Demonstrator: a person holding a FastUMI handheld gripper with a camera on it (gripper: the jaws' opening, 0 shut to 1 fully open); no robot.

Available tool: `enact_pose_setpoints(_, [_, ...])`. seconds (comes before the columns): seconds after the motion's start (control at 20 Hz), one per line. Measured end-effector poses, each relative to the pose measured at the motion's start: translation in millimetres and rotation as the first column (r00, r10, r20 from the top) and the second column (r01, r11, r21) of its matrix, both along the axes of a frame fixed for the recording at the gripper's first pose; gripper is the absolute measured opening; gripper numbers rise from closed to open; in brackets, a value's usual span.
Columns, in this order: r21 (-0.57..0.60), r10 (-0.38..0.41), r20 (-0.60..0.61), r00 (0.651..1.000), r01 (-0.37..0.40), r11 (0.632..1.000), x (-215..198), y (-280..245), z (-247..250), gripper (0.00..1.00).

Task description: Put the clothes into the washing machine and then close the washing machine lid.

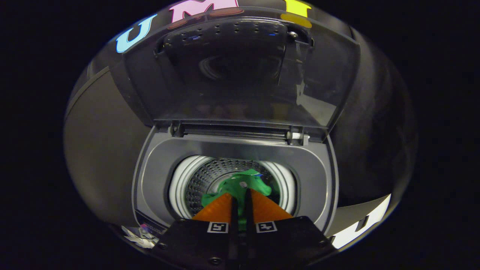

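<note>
Dark booth; top-loading washing machine (150,180) at frame centre, lid (240,75) raised upright behind the drum (202,180). Hand-held gripper (240,198) at lower centre, orange fingers (219,210) pinching green garment (243,183) over the drum opening. Release and lid closing remain.

Gripper-mounted fisheye view from close above the washing machine (240,150), facing down along the gripper (240,195) into the drum (210,176)

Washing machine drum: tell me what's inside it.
A green cloth hangs in the drum, pinched by the nearly shut gripper. The perforated drum wall shows behind it. The cloth and gripper cover the drum's bottom, so anything lying there can't be seen.
</note>
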State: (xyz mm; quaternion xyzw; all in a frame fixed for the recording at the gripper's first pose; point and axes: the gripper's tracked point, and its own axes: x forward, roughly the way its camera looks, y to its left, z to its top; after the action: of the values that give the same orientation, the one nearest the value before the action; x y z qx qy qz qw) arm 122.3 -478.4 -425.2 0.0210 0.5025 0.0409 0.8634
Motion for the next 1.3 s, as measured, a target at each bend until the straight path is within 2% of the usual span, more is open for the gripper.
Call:
enact_pose_setpoints(0.1, [-0.012,0.031,0.055,0.998,-0.031,0.999,9.6,2.7,6.4,0.46])
enact_pose_setpoints(0.25, [-0.095,0.089,0.080,0.993,-0.082,0.992,14.6,-2.7,6.6,0.97])
enact_pose_setpoints(0.45, [-0.082,0.103,0.083,0.991,-0.097,0.992,9.9,6.8,16.8,0.98])
enact_pose_setpoints(0.6, [-0.054,0.066,0.092,0.994,-0.061,0.997,16.0,11.6,34.6,0.99])
enact_pose_setpoints(0.7, [-0.032,0.032,0.157,0.987,-0.027,0.999,32.2,15.4,64.4,0.99])
enact_pose_setpoints(0.8, [-0.004,-0.004,0.251,0.968,0.005,1.000,55.8,18.6,104.4,0.99])
enact_pose_setpoints(0.95, [0.068,-0.074,0.381,0.922,0.052,0.996,99.0,23.7,166.9,0.99])
enact_pose_setpoints(1.05, [0.095,-0.105,0.467,0.878,0.069,0.993,136.0,20.5,210.2,0.99])
enact_pose_setpoints(1.15, [0.076,-0.098,0.545,0.833,0.067,0.995,175.2,18.1,237.1,0.98])
enact_pose_setpoints(1.2, [0.059,-0.092,0.564,0.821,0.071,0.996,195.0,16.6,243.6,0.98])
enact_pose_setpoints(1.3, [0.039,-0.088,0.544,0.835,0.080,0.996,224.6,12.3,232.4,0.98])
